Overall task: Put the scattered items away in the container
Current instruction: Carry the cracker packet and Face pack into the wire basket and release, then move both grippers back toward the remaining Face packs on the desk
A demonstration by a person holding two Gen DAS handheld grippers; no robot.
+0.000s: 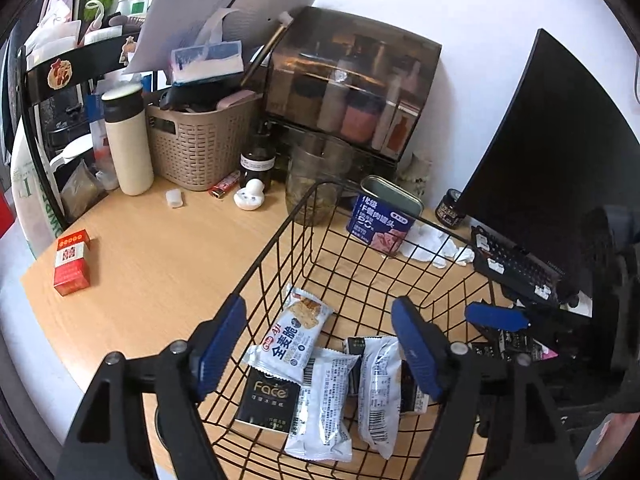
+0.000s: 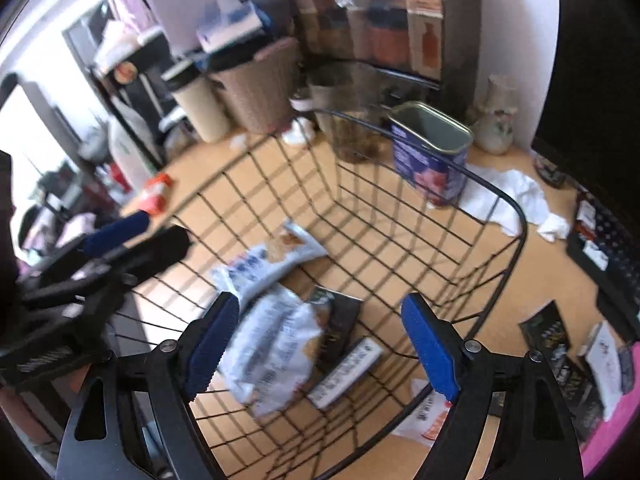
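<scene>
**Both grippers open above the wire basket**

The left gripper (image 1: 320,344) hangs over the near rim of the black wire basket (image 1: 280,240), its blue pads spread wide with nothing pressed between them. Below it, on the basket floor, lie a white-and-blue cracker packet (image 1: 294,334), a black "Face" pack (image 1: 267,396), and two pale snack wrappers (image 1: 324,404) side by side, the left one overlapping the cracker packet's lower edge.

The right gripper (image 2: 320,344) also stands open over the same basket, empty. Its view is blurred, so the wrappers under it read only as a pale crumpled heap, probably the same snacks.

Outside the basket, on the wooden worktop (image 1: 160,248), a red cigarette box (image 1: 72,262) sits well apart to the left. Just behind the far rim stand an opened blue luncheon-meat tin (image 1: 380,220) and a glass jar (image 1: 316,184), with crumpled white tissue (image 1: 436,246) beside the tin. Farther back are a cream flask (image 1: 128,140), a beige woven bin (image 1: 200,140) and a red lighter (image 1: 225,185). Dark sachets (image 2: 548,336) lie on the worktop right of the basket.
</scene>
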